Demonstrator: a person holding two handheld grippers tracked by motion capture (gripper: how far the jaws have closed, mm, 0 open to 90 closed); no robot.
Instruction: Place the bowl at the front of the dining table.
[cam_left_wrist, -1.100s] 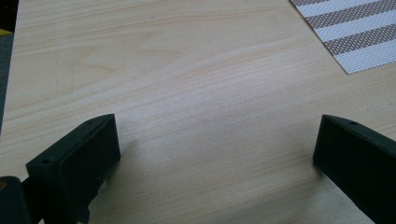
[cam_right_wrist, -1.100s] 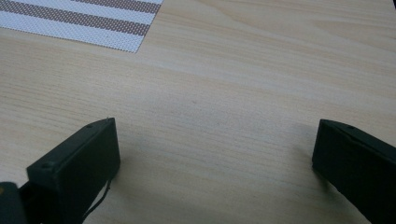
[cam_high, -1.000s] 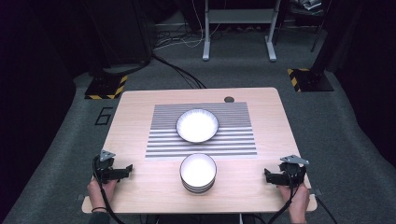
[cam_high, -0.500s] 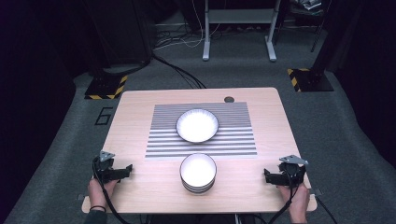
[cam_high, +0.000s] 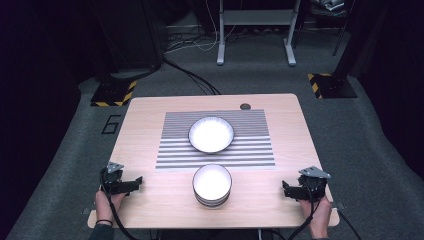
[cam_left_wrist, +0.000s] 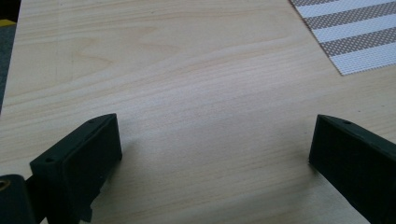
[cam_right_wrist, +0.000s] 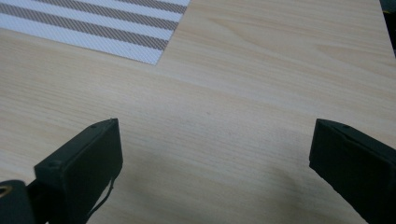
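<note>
Two grippers sit at the near edge of the table (cam_high: 150, 125), one by each near corner, both resting low over bare wood with a hand behind each. The left gripper (cam_high: 135, 183) is by the near left corner, jaws spread wide with nothing between them; in the left gripper view you just see wood grain between the two black jaws and a corner of the striped mat (cam_left_wrist: 355, 32) off at the top right. The right gripper (cam_high: 286, 189) is by the near right corner, also wide open and holding nothing, with the mat's corner at the top left of the right gripper view.

Between them, near the middle of the near edge, is a stack of bowls (cam_high: 212, 186), white inside with a dark striped outside. It's well apart from both grippers and sits on the wood just in front of the mat's near edge.

Further back, a wider single bowl (cam_high: 211, 134) sits on the mat, about the middle of the table. Past that, a small dark round hole (cam_high: 245, 106) is close to the far edge.
</note>
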